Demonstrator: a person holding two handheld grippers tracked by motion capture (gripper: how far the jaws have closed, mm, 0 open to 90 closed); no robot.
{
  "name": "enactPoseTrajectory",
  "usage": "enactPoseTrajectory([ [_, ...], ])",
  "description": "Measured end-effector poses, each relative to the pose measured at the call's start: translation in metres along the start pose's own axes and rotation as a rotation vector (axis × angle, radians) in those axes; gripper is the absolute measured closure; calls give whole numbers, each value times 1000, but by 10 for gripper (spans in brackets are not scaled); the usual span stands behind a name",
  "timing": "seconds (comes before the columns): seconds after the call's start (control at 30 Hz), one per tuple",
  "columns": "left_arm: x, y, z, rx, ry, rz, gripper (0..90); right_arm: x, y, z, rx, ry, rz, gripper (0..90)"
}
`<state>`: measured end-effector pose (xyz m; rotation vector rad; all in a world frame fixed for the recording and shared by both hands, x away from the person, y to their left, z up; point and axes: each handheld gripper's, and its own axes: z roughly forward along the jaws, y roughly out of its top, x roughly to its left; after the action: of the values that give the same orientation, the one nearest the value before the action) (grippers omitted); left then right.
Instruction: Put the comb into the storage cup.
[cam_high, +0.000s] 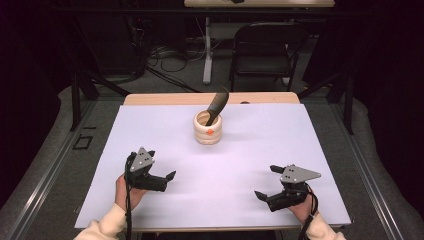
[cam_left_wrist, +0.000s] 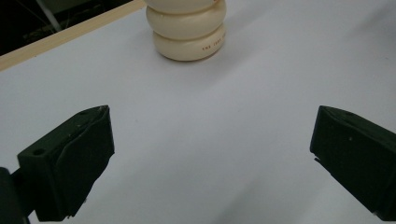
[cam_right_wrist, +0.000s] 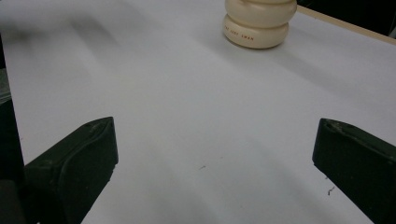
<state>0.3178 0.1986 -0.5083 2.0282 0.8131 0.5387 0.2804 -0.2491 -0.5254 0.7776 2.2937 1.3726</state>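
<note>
a white sheet (cam_high: 240, 165) covers the table (cam_high: 165, 99), whose bare wooden edge shows along the far side. beyond it a black folding chair (cam_high: 265, 47) stands on the grey floor, beside a pale table leg (cam_high: 207, 50) and loose dark cables (cam_high: 167, 57).

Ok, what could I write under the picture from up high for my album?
Two open tools, left and right, wait on a white table before a cream pot holding a dark scoop.
</note>
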Motion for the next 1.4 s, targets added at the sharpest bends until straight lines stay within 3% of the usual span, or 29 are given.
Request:
enactPoseTrajectory([
  [0.4,-3,-7,-13,-27,20,1,0,0,0,0,0,1,1,0],
  [1.4,-9,-29,-40,-20,47,-26,0,0,0,0,0,-7,5,0],
])
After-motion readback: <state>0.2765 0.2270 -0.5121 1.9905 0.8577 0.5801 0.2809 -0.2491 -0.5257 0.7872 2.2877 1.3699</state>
